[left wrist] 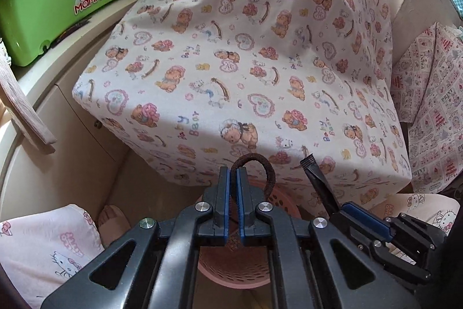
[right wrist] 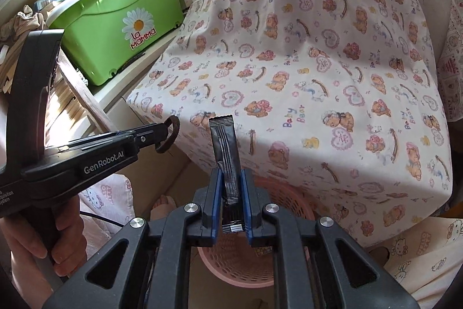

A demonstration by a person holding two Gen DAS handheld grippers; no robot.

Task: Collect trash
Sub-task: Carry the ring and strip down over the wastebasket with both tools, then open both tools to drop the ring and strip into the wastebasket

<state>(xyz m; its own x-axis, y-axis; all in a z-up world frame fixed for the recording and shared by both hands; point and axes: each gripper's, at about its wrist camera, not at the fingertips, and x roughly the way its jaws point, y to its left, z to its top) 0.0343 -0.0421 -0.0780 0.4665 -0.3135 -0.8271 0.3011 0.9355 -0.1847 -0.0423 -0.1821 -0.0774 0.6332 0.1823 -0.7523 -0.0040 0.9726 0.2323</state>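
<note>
Left wrist view: the left tongs [left wrist: 233,174] are clamped tight on a dark brown hair tie [left wrist: 254,164] — its loop stands up past the tips. Right wrist view: the right tongs [right wrist: 231,178] pinch a black sachet [right wrist: 225,146], upright between the blue pads [right wrist: 216,193]. Both items hang over a pink perforated basket [right wrist: 289,193] on the floor, just beside the bench [right wrist: 303,62] draped in bear-print cloth.
</note>
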